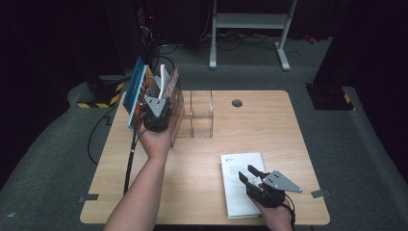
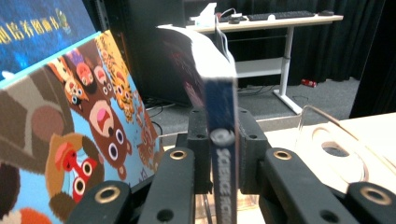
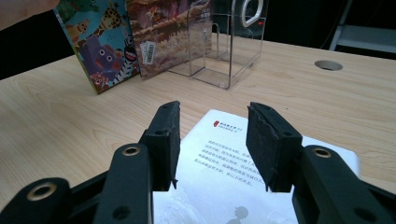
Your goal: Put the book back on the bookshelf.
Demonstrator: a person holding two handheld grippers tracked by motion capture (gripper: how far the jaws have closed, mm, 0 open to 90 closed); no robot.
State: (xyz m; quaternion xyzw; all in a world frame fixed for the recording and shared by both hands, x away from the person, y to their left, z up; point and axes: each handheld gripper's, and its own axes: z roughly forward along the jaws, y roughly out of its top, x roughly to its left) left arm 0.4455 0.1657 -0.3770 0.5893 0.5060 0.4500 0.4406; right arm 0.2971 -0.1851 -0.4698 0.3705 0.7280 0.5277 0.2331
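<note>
At the table's [image 1: 202,192] far left, picture books [image 1: 139,89] lean beside a clear acrylic holder [image 1: 202,115], presumably being shelved. I hold my left gripper [image 1: 157,115] clamped on the spine of a dark-blue book [image 2: 222,121], pads pressing either side; the book stands upright, long axis vertical, spine toward me, so it can slot in with the others. Near right, a white booklet [image 1: 240,183] lies flat, its length running away from me. My right gripper [image 3: 212,144] hovers over it, jaws apart, nothing gripped.
</note>
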